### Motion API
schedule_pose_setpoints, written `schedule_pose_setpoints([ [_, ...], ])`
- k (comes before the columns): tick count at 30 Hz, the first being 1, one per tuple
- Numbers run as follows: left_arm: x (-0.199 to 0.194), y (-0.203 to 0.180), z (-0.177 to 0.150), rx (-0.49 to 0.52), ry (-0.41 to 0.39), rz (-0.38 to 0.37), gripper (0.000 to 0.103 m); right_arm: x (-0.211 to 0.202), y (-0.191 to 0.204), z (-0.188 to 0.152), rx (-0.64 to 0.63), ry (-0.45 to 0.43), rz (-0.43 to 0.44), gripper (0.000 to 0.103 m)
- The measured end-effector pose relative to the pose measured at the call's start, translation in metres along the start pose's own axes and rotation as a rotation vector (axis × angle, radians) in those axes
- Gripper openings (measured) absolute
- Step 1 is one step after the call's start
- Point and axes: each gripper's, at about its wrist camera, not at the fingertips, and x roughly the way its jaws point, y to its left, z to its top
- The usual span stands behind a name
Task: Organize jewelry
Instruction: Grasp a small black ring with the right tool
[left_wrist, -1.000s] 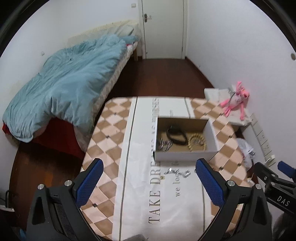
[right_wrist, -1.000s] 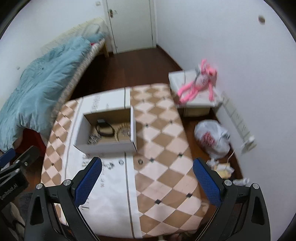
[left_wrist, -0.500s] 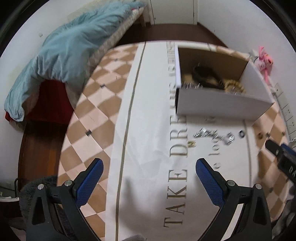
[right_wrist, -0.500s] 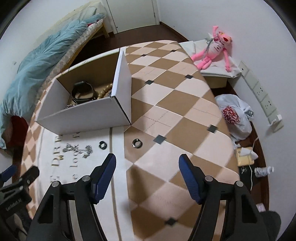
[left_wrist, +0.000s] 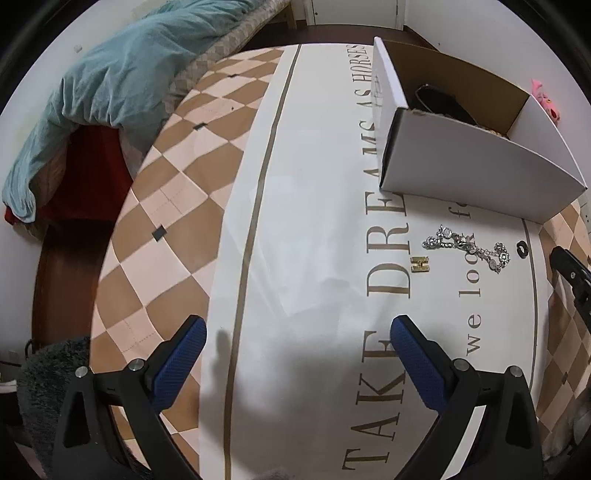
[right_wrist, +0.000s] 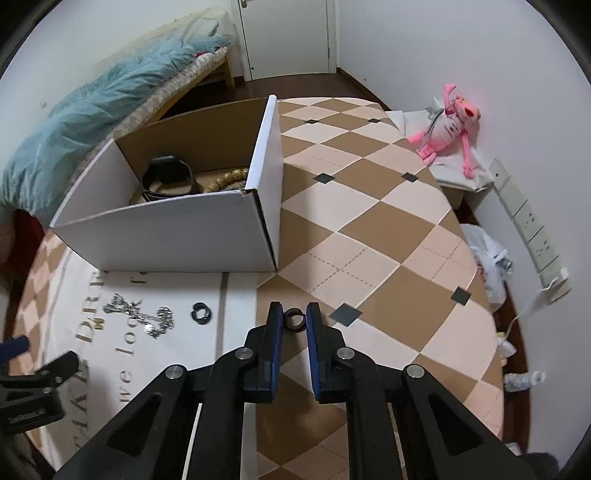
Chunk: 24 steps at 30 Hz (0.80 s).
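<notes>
Right hand-held gripper: jaws have just been closing, and now pinch a small dark ring between the blue pads. Ring sits on the counter, on checkered cloth just right of the white printed strip, near the counter's front edge. Whether it is lifted off the cloth cannot be told.

Left hand-held gripper: jaws spread wide, nothing between them, held over the white strip toward the front edge of the counter.

Box: white outside, brown inside, open top, standing toward the far edge of the counter. Inside it: a black band and a gold beaded bracelet, side by side.

Loose on the cloth in front of the box:
- silver chain, crumpled, lying across the printed letters;
- small gold piece, just beside the chain's left end in the left wrist view;
- second dark ring, between the chain and the pinched ring, apart from both.

Off the counter: bed with blue duvet at left; pink plush toy at right by the wall.
</notes>
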Motion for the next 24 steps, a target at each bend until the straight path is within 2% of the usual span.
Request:
schedule_pose_setpoints([
  [6,0.001,-0.001,0.001,-0.025,-0.004,-0.068,0.102,-0.020,-0.021,-0.003,0.116,-0.019,0.067,0.013],
  [10,0.001,-0.011,0.010,-0.022,-0.020,-0.126,0.101,-0.027,-0.027,-0.006,0.142,-0.018,0.080,0.013],
  [12,0.001,-0.018,0.014,-0.015,-0.027,-0.149,0.095,-0.028,-0.027,-0.006,0.142,-0.020,0.076,0.013],
  [14,0.003,-0.025,0.019,-0.004,-0.030,-0.155,0.079,-0.029,-0.028,-0.007,0.142,-0.017,0.069,0.013],
  [15,0.003,-0.029,0.021,0.006,-0.039,-0.149,0.078,-0.030,-0.028,-0.008,0.143,-0.017,0.066,0.013],
  [18,0.001,-0.038,0.025,0.035,-0.065,-0.138,0.062,-0.030,-0.030,-0.008,0.144,-0.011,0.056,0.013],
  [20,-0.002,-0.044,0.026,0.063,-0.094,-0.147,0.040,-0.029,-0.032,-0.008,0.145,-0.007,0.050,0.013],
  [21,-0.004,-0.047,0.026,0.080,-0.107,-0.150,0.034,-0.029,-0.032,-0.008,0.145,-0.005,0.048,0.013],
  [23,-0.005,-0.050,0.025,0.106,-0.119,-0.156,0.015,-0.030,-0.032,-0.008,0.144,-0.007,0.043,0.013],
  [24,-0.006,-0.051,0.025,0.112,-0.122,-0.158,0.012,-0.030,-0.032,-0.007,0.142,-0.009,0.040,0.013],
])
